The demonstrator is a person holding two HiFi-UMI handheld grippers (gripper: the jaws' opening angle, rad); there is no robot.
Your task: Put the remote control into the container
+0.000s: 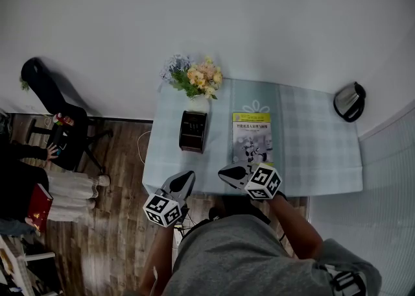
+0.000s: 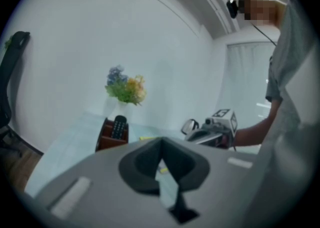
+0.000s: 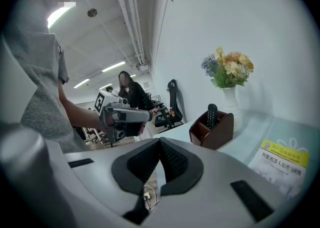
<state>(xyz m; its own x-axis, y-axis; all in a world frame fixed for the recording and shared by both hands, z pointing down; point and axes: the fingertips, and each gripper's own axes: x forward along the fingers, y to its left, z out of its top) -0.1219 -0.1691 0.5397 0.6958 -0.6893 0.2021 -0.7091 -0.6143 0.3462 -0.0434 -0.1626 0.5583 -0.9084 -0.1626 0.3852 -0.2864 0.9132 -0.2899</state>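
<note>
Jaws shut, empty, on left gripper and right gripper; one remote control stands in one brown container.

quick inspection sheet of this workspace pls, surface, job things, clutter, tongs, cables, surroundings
surface: table under a pale checked tablecloth, mostly bare on its right half
job's things: remote control stands upright inside the wooden container, near the table's left side
clutter: flower vase behind the container; booklet lying flat to its right; kettle at the far right corner
grippers: left tongs and right tongs both shut, nothing between the jaws, held at the table's near edge
cables: white cable on the floor by the table's left edge
surroundings: white wall, wood floor, office chair, seated person at left
</note>
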